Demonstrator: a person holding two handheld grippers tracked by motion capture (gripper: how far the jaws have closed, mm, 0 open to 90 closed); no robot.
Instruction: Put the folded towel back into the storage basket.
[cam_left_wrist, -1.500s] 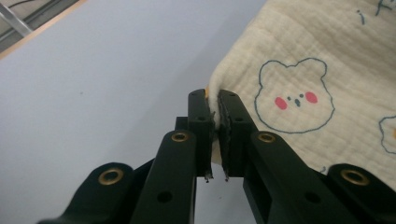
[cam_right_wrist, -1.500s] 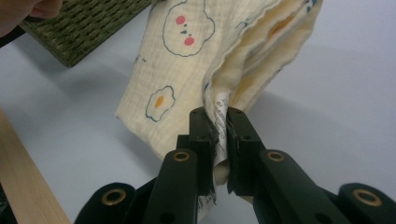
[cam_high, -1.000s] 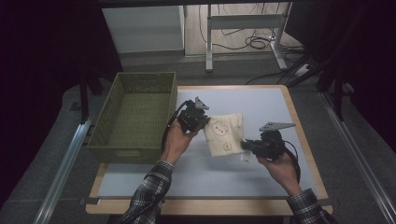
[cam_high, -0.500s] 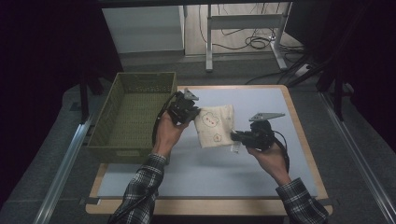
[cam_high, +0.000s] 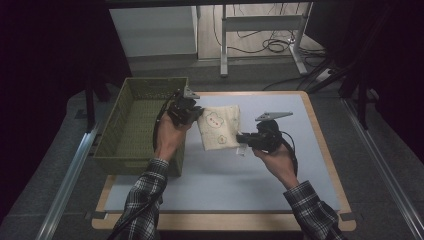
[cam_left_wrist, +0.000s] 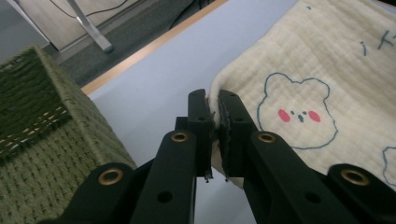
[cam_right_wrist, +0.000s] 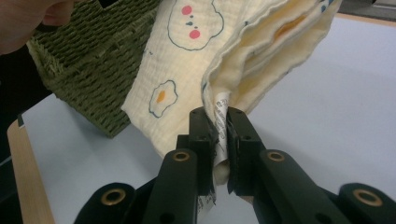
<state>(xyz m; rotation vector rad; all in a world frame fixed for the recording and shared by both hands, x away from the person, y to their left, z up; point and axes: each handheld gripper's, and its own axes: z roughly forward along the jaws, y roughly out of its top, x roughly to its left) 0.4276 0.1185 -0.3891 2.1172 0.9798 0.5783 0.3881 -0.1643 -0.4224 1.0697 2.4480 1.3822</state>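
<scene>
Both grippers (cam_high: 197, 114) (cam_high: 240, 138) clamped on cloth (cam_high: 220, 126), carried left toward basket (cam_high: 131, 131).

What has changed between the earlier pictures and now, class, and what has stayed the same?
Both hands have carried the folded cloth leftward and slightly up the high view, toward the green basket; the left gripper now hangs at the basket's near wall. Unchanged: the left gripper and the right gripper stay shut on opposite edges of the cloth, and the basket has not moved.
</scene>
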